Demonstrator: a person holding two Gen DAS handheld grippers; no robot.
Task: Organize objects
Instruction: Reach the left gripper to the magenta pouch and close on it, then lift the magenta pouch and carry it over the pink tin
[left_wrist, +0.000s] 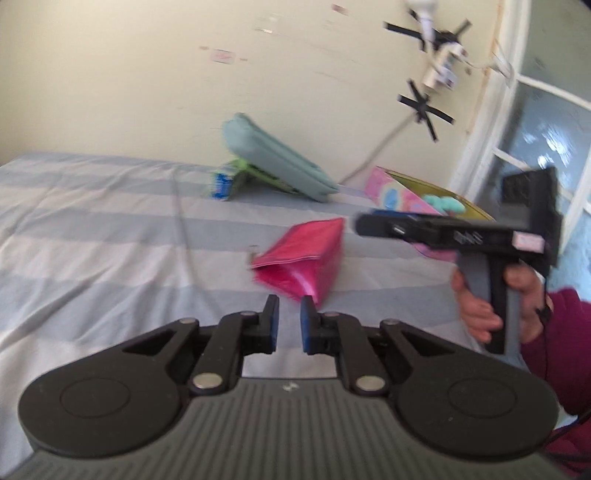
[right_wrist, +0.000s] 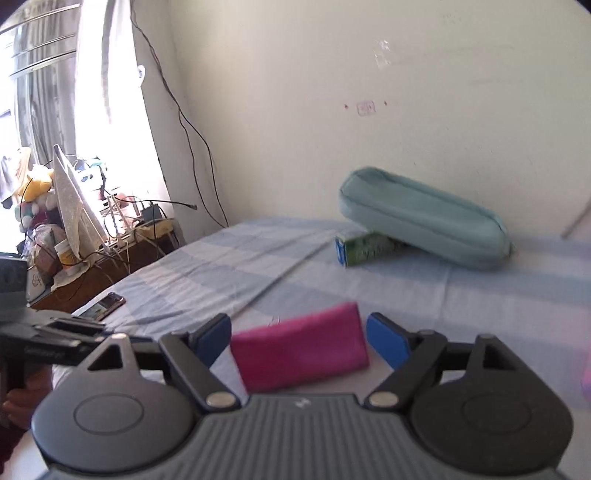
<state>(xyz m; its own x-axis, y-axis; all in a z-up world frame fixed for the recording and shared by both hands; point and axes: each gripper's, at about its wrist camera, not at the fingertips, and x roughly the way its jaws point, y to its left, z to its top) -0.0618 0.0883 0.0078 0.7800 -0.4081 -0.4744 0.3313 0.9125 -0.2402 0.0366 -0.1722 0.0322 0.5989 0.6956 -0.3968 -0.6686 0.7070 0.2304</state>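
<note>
Bed covered in a pale blue-and-white striped sheet (right_wrist: 406, 291) is the work surface; a cream wall stands behind it.

Long teal fabric zip case (right_wrist: 424, 221) is propped at a tilt near the wall, its raised end resting on a small green-and-blue carton (right_wrist: 364, 249).

Open colourful cardboard box with pink patterned sides (left_wrist: 399, 194) is seen past the case in the left wrist view, something turquoise inside; contents can't be identified.

Magenta fabric pouch (right_wrist: 301, 347) lies flat on the sheet, nearer than the case and well apart from it.

Dark phone (right_wrist: 105, 306) lies at the bed's edge.

Right gripper (right_wrist: 299, 339) is held with the jaws wide open, the pouch framed between the blue pads but not pressed; whether it's at pouch height yet can't be told.

Left gripper (left_wrist: 290, 321) is closed as far as it goes, nothing between the jaws, just short of the pouch.

Step judged: reach for the pouch, pick not yet made. Next: right gripper to be lowered around the pouch, jaws closed across it, then it is carried off, probably to the box.
</note>
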